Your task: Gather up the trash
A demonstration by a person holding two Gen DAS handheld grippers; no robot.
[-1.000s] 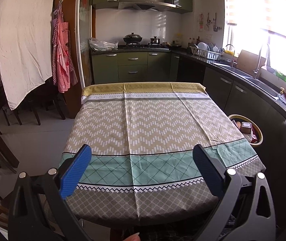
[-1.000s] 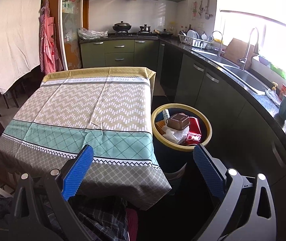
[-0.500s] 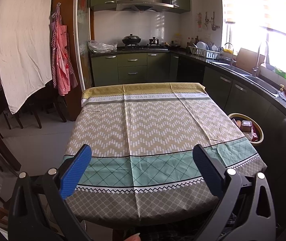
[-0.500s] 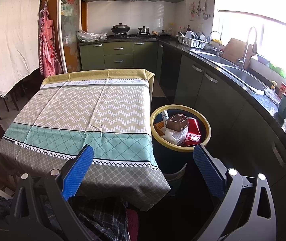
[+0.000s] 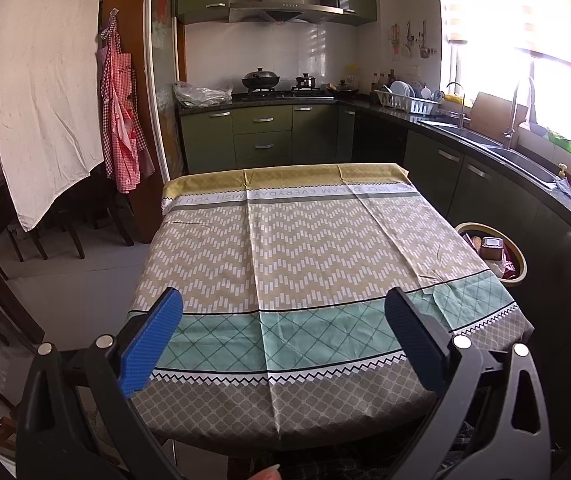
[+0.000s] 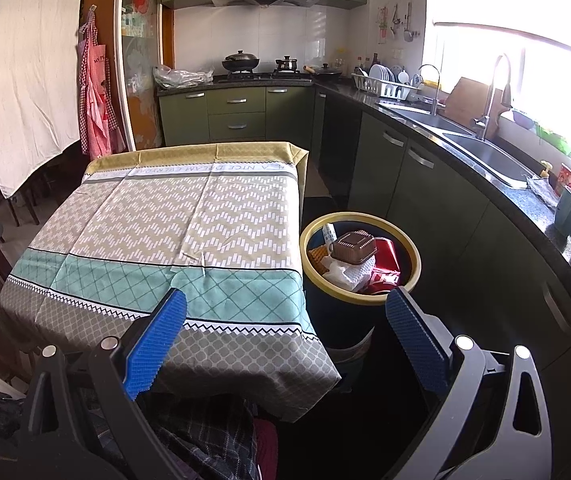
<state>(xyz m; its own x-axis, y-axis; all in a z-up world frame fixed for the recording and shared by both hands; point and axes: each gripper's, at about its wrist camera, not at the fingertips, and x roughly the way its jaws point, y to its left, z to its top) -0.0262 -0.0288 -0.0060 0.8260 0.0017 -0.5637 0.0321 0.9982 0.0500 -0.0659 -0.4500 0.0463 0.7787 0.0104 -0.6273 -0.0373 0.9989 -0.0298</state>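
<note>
Step in hand: judged near the end of collecting; tablecloth (image 5: 309, 264) bare of litter in both views, nothing gripped.
Left gripper (image 5: 283, 334): spread wide, blue pads (image 5: 151, 342) well apart, empty, hovering over the near edge of the table.
Right gripper (image 6: 285, 338): spread wide too, empty, aimed between the table's right edge and the bin.
Trash: piled inside the yellow-rimmed bin (image 6: 413, 250), on the floor just beside the table, at 3 o'clock from the table's middle in the left wrist view, at about 1 o'clock of the right gripper.
Bin contents: brown lidded box (image 6: 355, 245) on top, white crumpled wrapper (image 6: 347, 274) under it, red packet (image 6: 385, 262) at 3 o'clock of the box, a white tube-like item at 10 o'clock; heaped nearly to the rim.
Next move, as a judgement: a last look over table and floor for strays; if none, only withdrawal left. Any further drop calls for a high approach over the rim, given how full the bin looks.
Writing: upside-down band on the cloth's far end, readable as "A NICE DREAM EVERYDAY" in part; left end cut off.
Other labels: letters on the red checked apron (image 5: 121, 120) and the range hood's badge too small to read.
</note>
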